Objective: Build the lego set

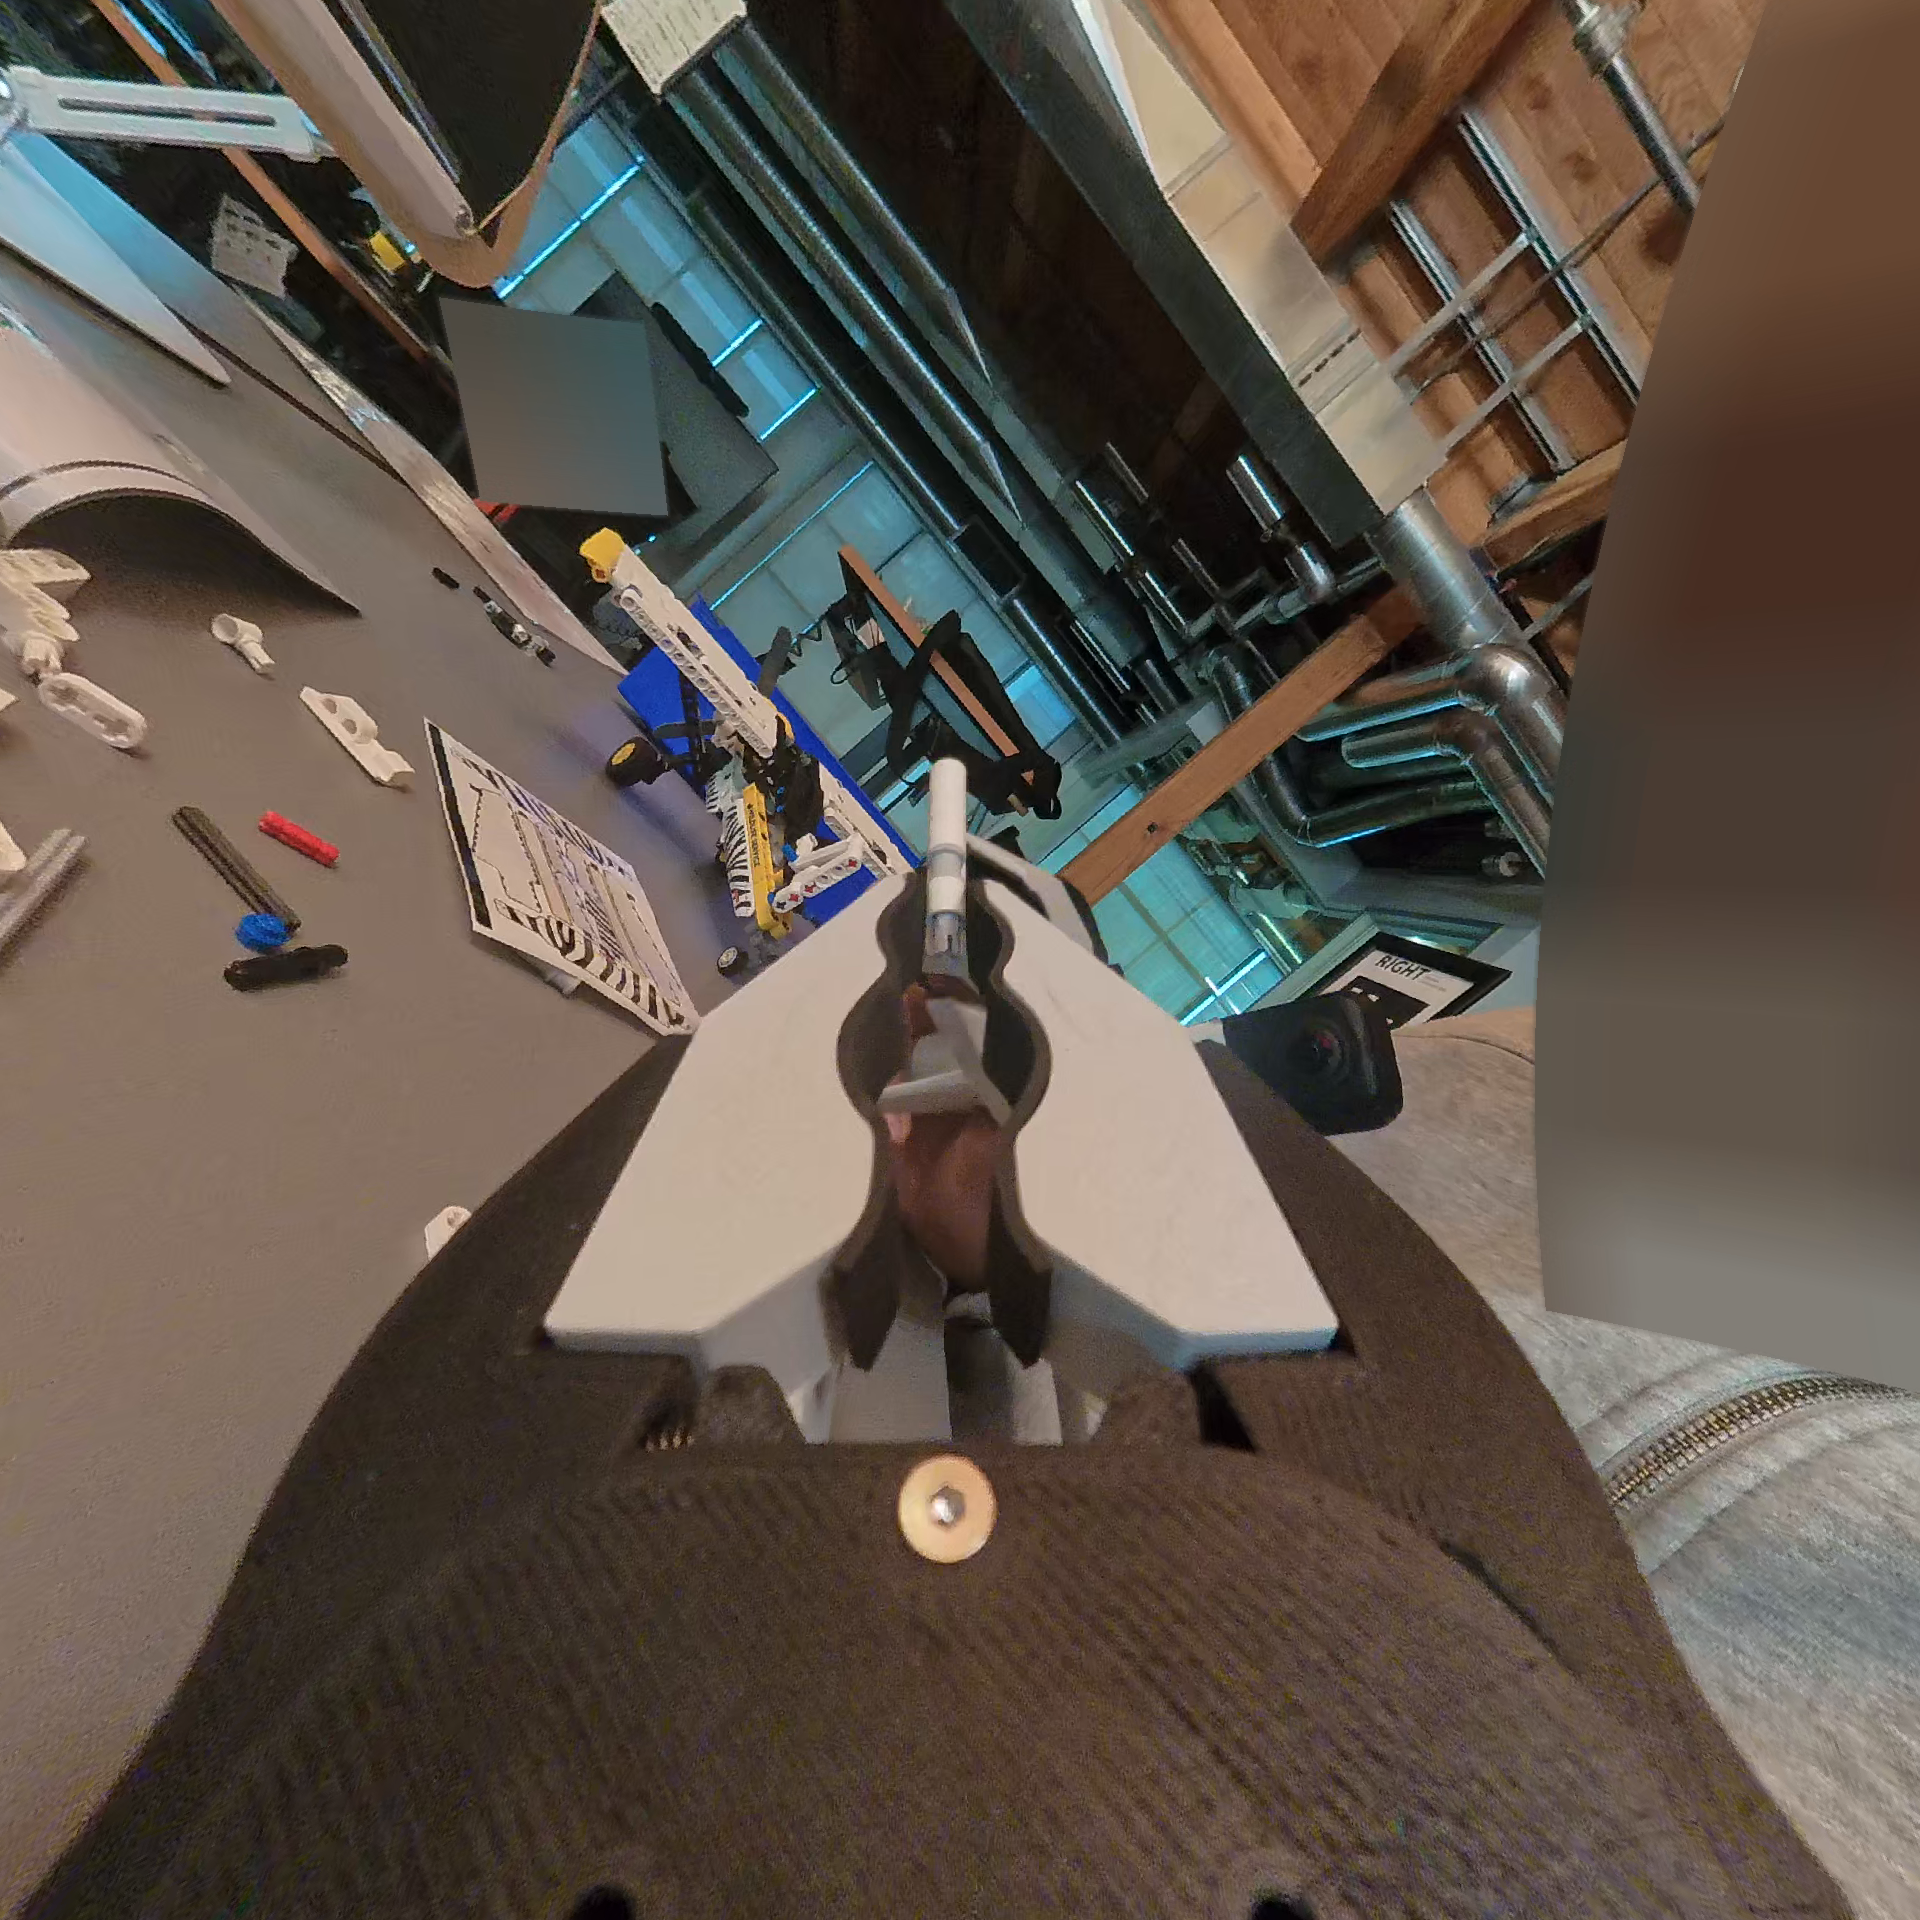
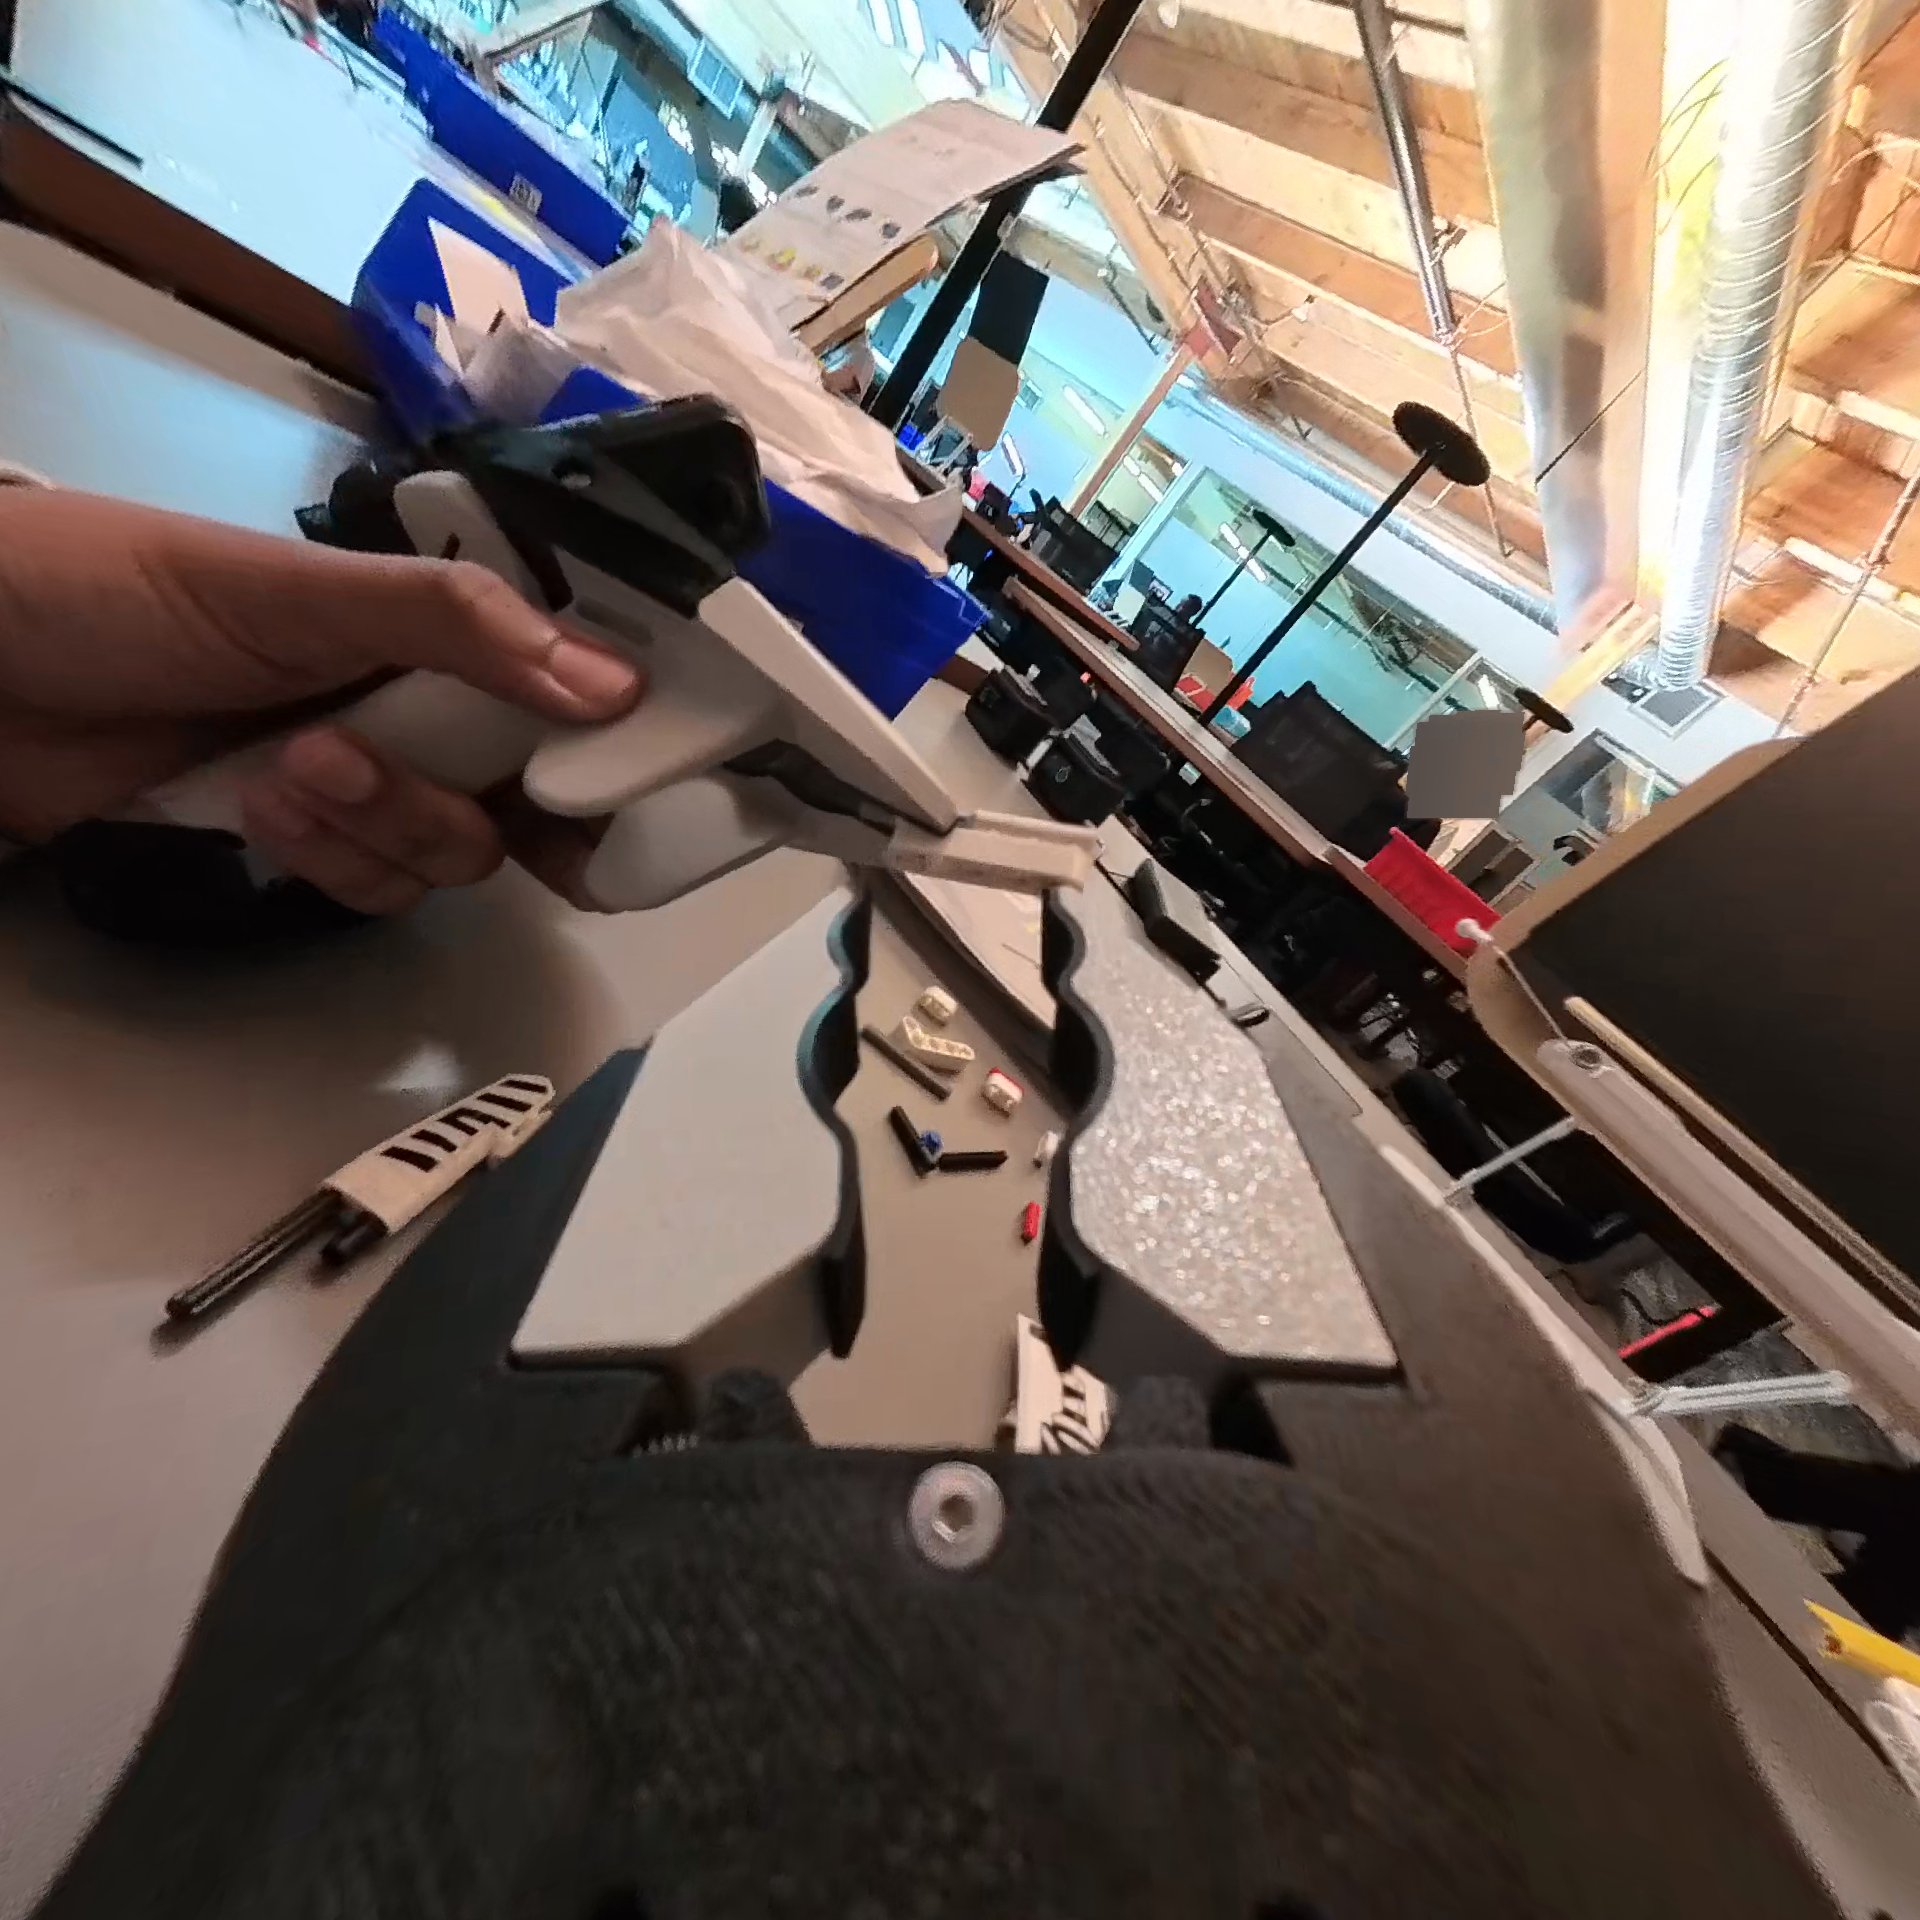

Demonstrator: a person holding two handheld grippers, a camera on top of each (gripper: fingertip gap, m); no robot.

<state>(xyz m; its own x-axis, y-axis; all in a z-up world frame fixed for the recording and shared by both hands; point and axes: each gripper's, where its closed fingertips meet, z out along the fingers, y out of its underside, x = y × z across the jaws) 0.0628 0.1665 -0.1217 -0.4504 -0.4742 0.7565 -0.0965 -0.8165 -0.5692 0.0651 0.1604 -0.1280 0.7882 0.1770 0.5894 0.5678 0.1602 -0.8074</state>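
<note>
My left gripper [image 1: 940, 925] is shut on a slim white lego piece [image 1: 948, 831] that sticks out past its tips, held in the air above the table. In the right wrist view the same gripper [image 2: 940, 826], gripped by a hand [image 2: 312, 665], holds the white piece [image 2: 1003, 844] just above my right gripper's fingertips. My right gripper [image 2: 961, 925] is open and empty. A partly built yellow, white and black model [image 1: 753, 774] stands near the table's far edge. A white striped piece with black axles [image 2: 436, 1153] lies to the left of my right gripper.
Loose parts lie on the grey table [image 1: 312, 1091]: a black axle [image 1: 234, 868], a red piece [image 1: 298, 837], a blue piece [image 1: 260, 928], white pieces [image 1: 353, 732] and a striped sticker sheet [image 1: 551, 883]. A blue bin [image 2: 842, 592] with white paper stands behind the left gripper. Small parts [image 2: 935, 1049] show between my right fingers. My two grippers' fingertips are within a few centimetres of each other.
</note>
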